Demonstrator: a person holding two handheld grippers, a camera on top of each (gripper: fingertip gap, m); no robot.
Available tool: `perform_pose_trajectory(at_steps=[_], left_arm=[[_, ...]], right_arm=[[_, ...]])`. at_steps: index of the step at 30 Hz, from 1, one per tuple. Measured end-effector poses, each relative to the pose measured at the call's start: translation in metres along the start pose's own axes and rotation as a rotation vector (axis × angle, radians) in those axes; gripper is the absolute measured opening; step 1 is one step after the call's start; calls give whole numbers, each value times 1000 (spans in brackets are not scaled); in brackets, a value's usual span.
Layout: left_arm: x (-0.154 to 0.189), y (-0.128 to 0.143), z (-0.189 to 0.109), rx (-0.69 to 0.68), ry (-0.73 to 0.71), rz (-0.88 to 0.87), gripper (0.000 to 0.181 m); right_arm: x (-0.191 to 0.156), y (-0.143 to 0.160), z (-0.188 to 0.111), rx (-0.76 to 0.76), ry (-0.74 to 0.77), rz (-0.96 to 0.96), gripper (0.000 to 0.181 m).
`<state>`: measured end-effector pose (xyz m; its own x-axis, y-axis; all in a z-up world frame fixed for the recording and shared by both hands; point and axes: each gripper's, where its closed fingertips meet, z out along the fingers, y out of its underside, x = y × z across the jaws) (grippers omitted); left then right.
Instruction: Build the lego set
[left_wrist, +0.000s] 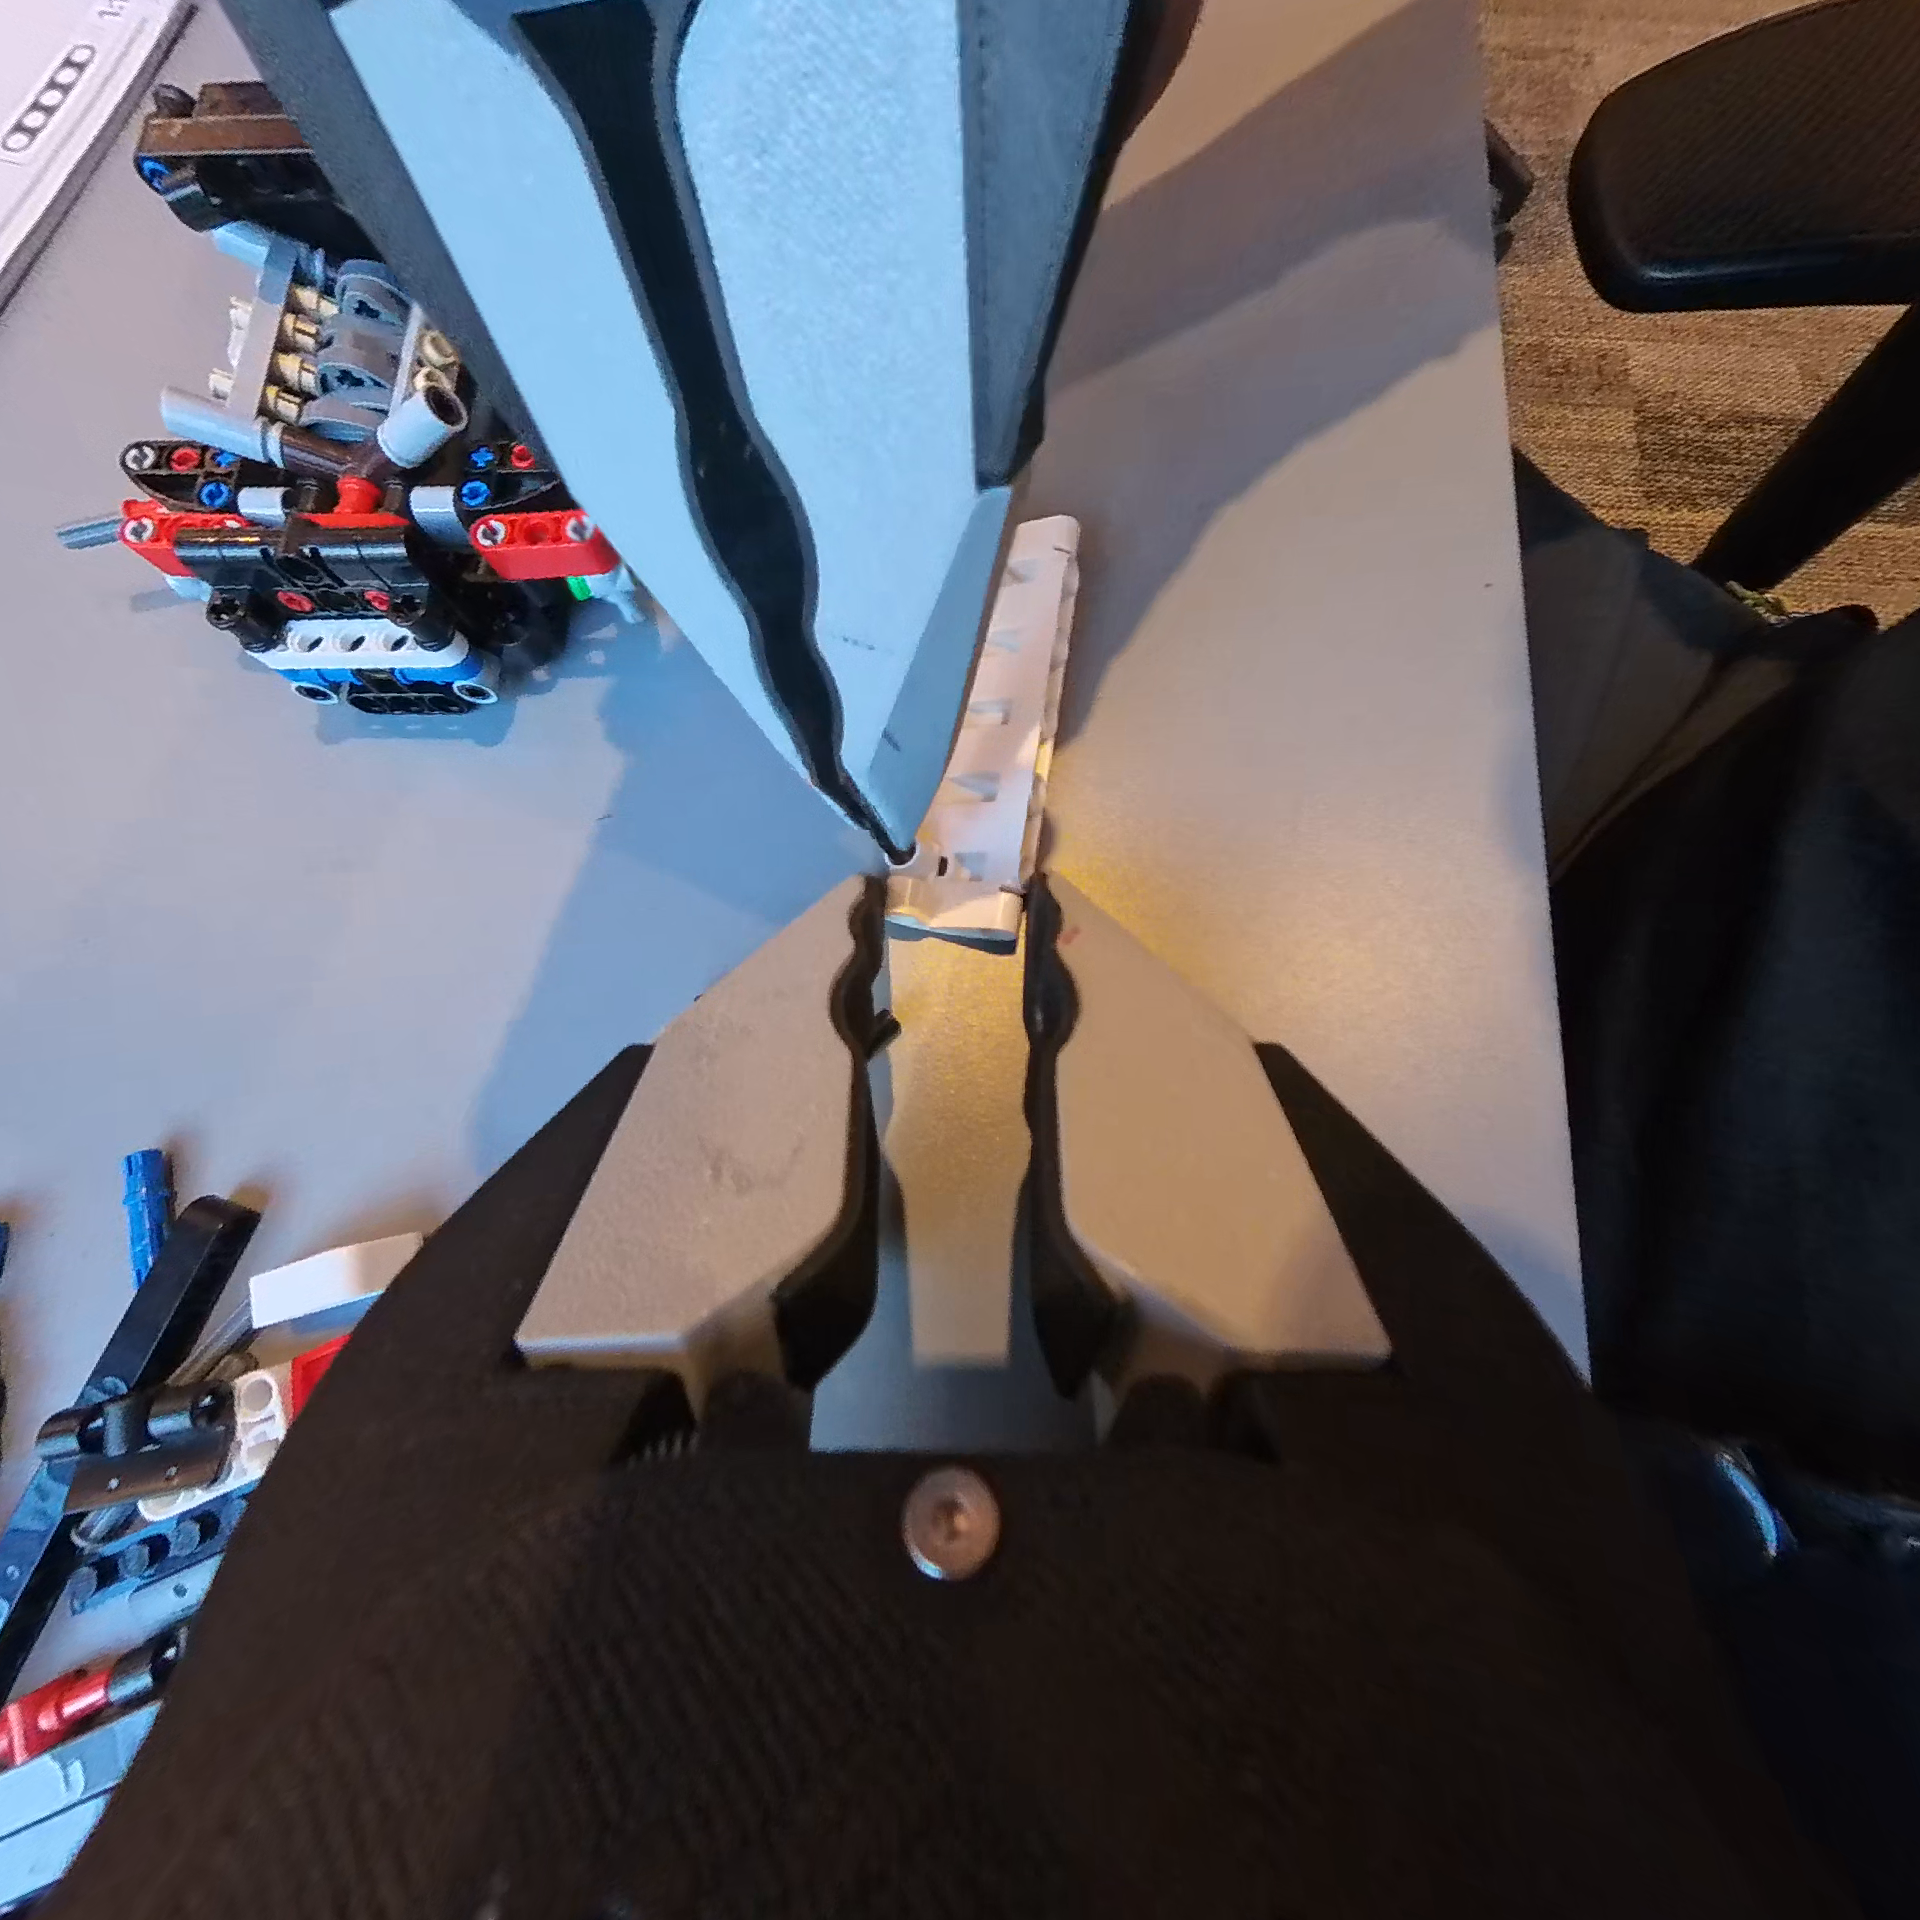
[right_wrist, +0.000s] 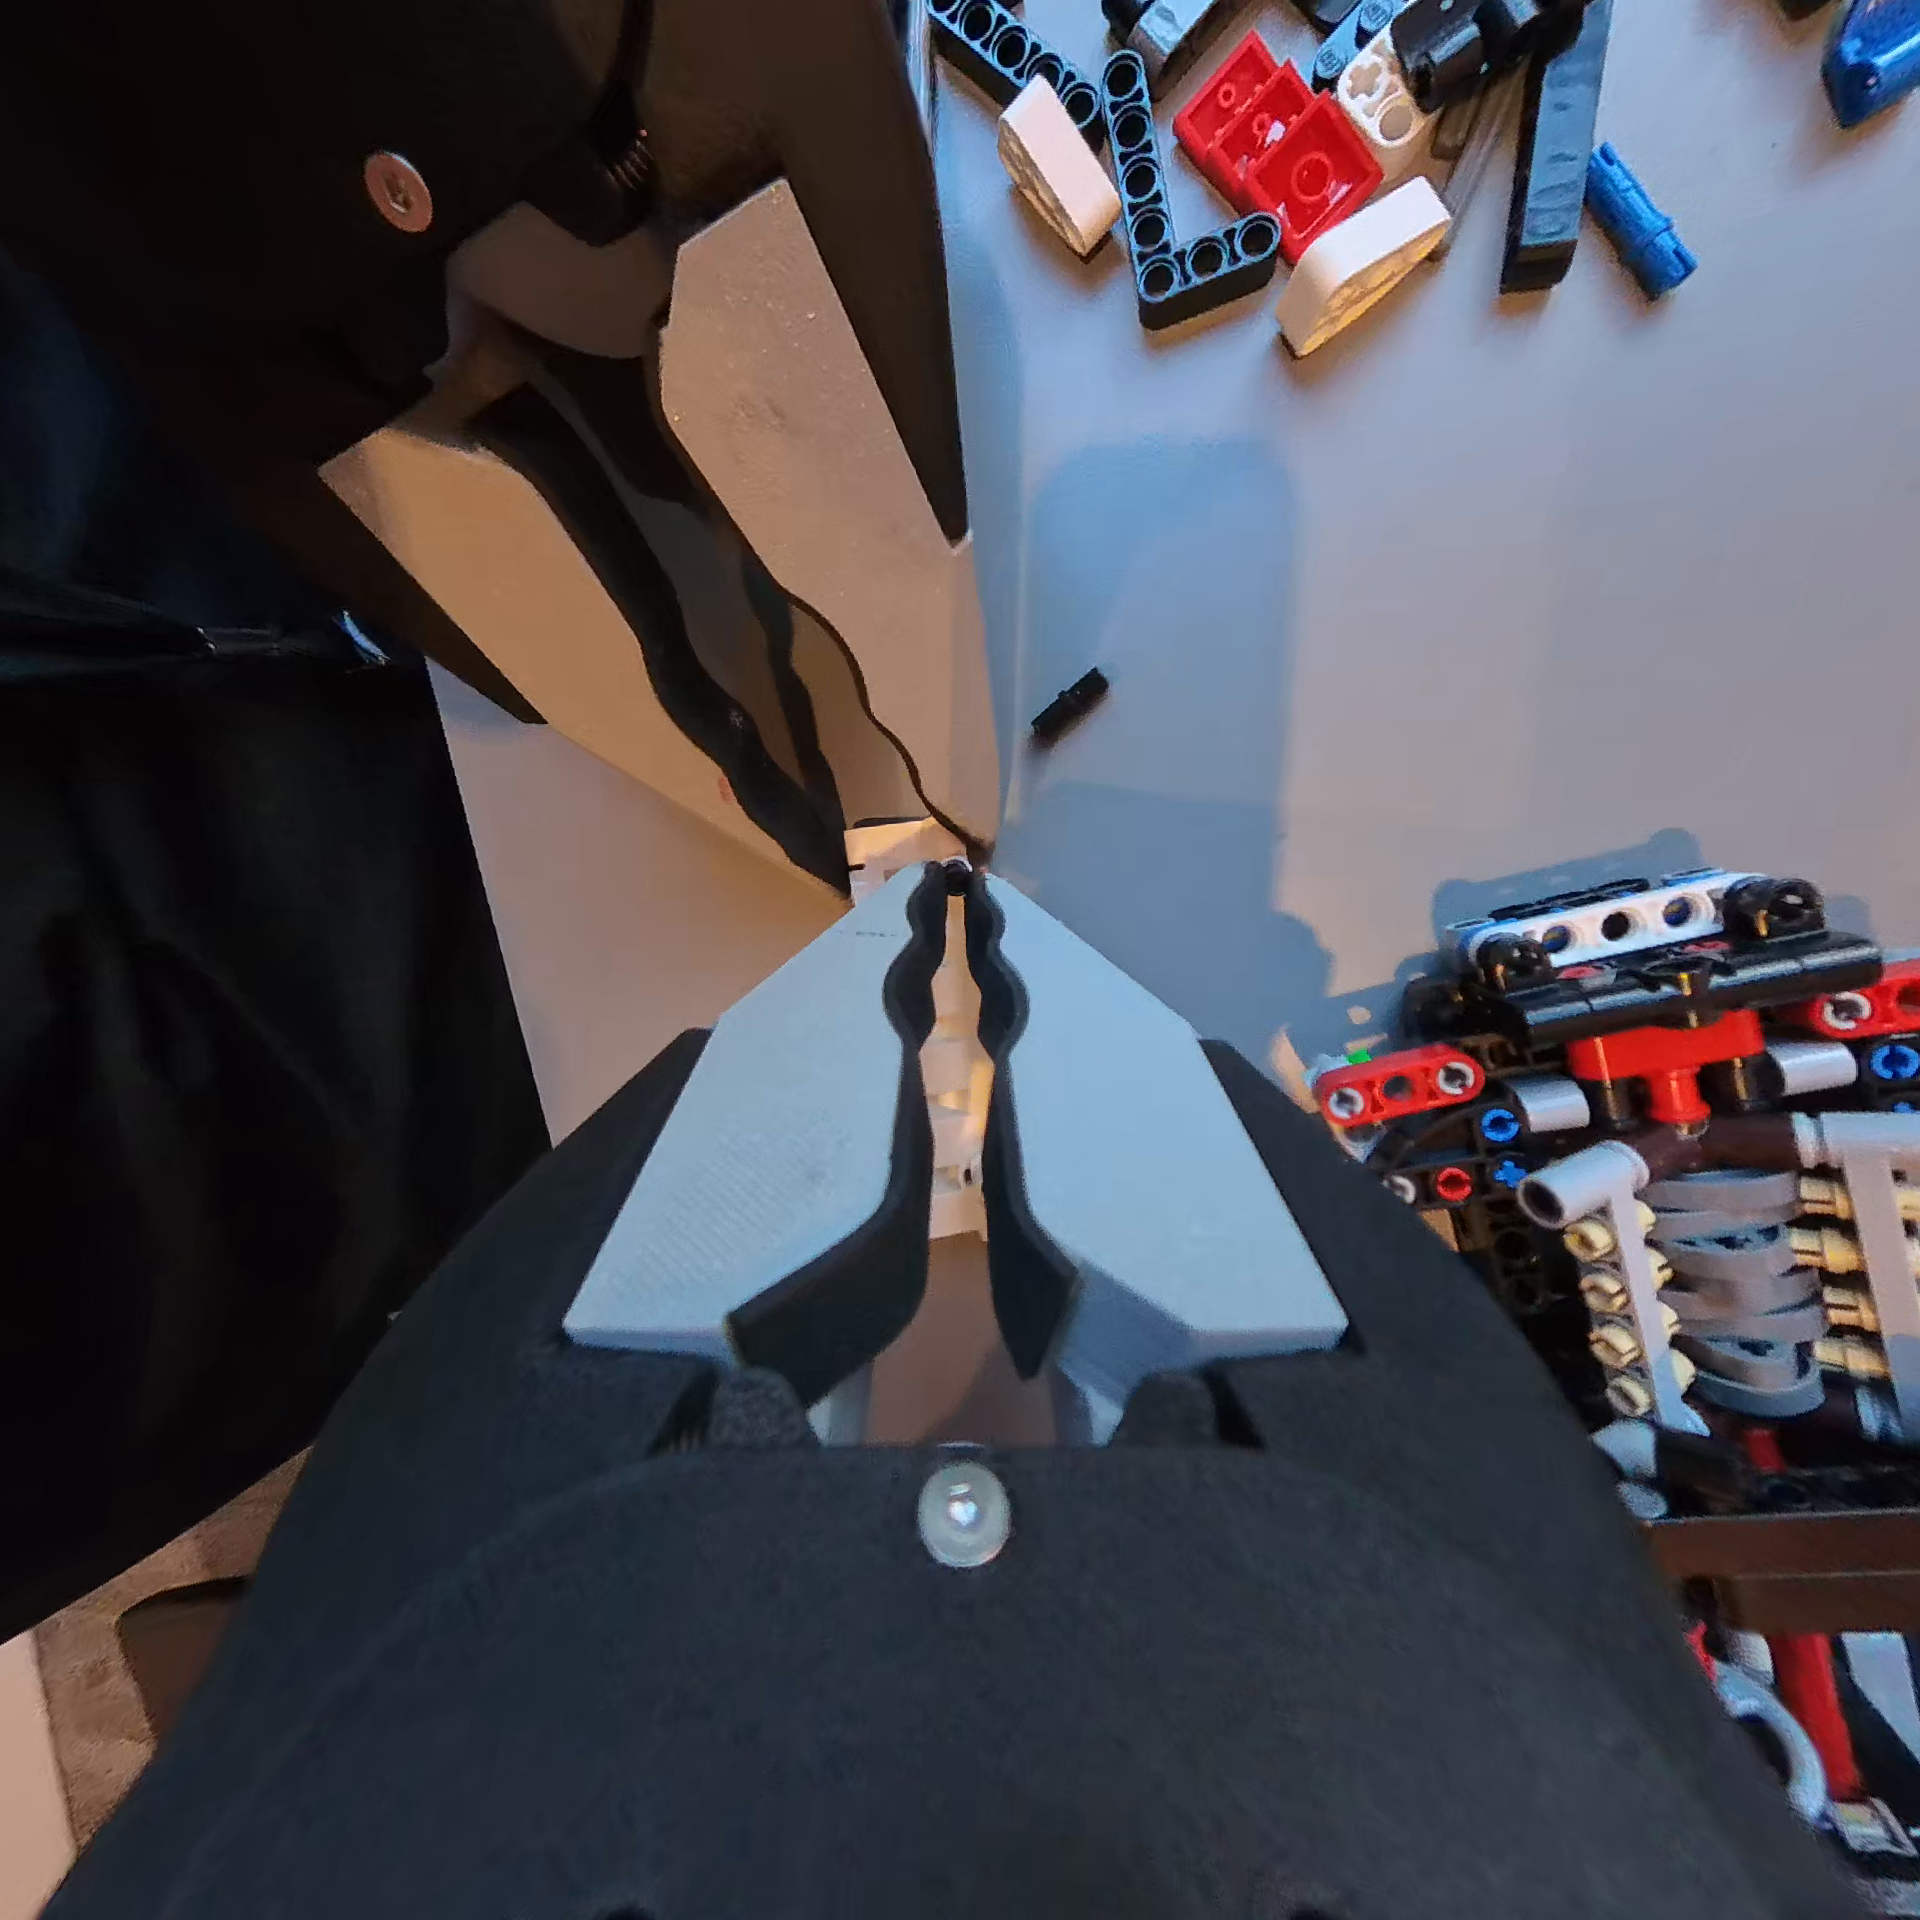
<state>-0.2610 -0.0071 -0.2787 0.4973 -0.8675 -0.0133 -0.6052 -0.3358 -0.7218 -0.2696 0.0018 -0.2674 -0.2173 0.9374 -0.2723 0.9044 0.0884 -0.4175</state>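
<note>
Centre frame: left gripper (left_wrist: 954, 902) clamps the white beam (left_wrist: 1023, 665) end, steadying it; right gripper (right_wrist: 954, 878), fingers narrowed on a black pin (right_wrist: 954, 871), apparently seats it.

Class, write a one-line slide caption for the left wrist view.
Left gripper holds the end of a white beam while the right gripper meets it tip to tip.

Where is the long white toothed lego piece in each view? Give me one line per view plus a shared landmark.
Left wrist view: long white toothed lego piece at centre, its near end between the left gripper fingertips.
Right wrist view: centre, seen through the right gripper finger gap.
Shared landmark: multicoloured lego assembly.
</note>
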Motion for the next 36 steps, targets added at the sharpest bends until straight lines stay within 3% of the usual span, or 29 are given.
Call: perform_pose_trajectory(at_steps=[8,17,24,31,36], left_arm=[[2,0,0,1,11,1,24],[4,0,0,2,23,12,24],[5,0,-1,4,28,9,24],[7,-1,-1,9,38,8,23],[8,-2,0,9,42,8,23]], right_arm=[[-1,0,1,-54,-145,104,2],[-4,2,1,-66,-192,6,2],[-4,1,2,-54,-118,-142,2],[-4,1,5,-61,-155,3,3],[-6,4,3,-84,-154,-15,3]])
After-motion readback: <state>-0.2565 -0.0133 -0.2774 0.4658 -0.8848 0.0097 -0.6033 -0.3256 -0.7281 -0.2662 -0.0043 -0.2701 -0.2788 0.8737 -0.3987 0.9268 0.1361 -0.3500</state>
